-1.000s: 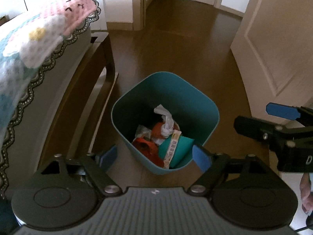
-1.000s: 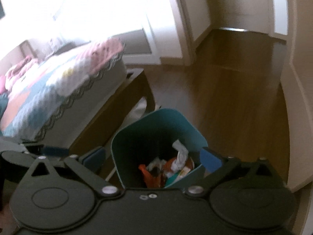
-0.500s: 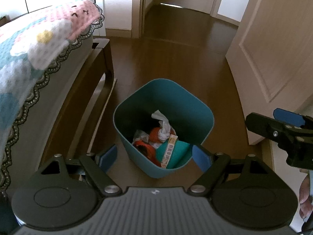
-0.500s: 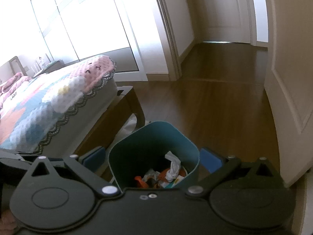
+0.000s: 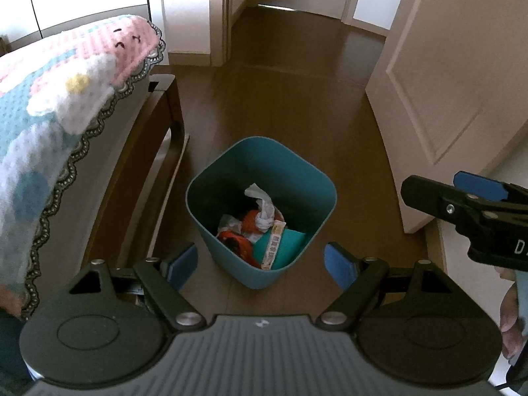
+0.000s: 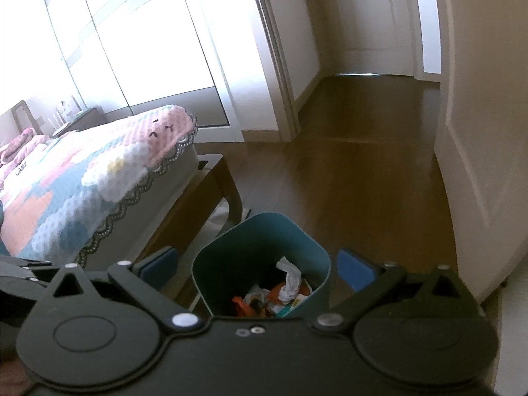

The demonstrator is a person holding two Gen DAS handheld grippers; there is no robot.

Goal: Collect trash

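Observation:
A teal waste bin (image 5: 298, 168) stands on the brown floor beside the bed; the right wrist view shows the bin (image 6: 227, 257) too. Inside it lie a crumpled white tissue (image 5: 262, 206), orange wrappers (image 5: 239, 244), a striped snack packet (image 5: 274, 246) and a teal scrap. My left gripper (image 5: 260, 264) hangs well above the bin, open, with nothing between its blue pads. My right gripper (image 6: 259, 269) is also open and holds nothing. In the left wrist view the right gripper (image 5: 462, 198) shows from the side at the right edge.
A bed with a pink, white and teal crochet blanket (image 5: 66, 105) on a wooden frame (image 5: 148, 171) stands left of the bin. A white door (image 5: 445, 82) stands open at the right. Brown floor (image 5: 290, 105) runs back to a doorway. A hand (image 5: 511, 316) shows at the right edge.
Both grippers have risen and drawn back from the bin, which now looks smaller and lower in both views. Both pairs of jaws stayed open.

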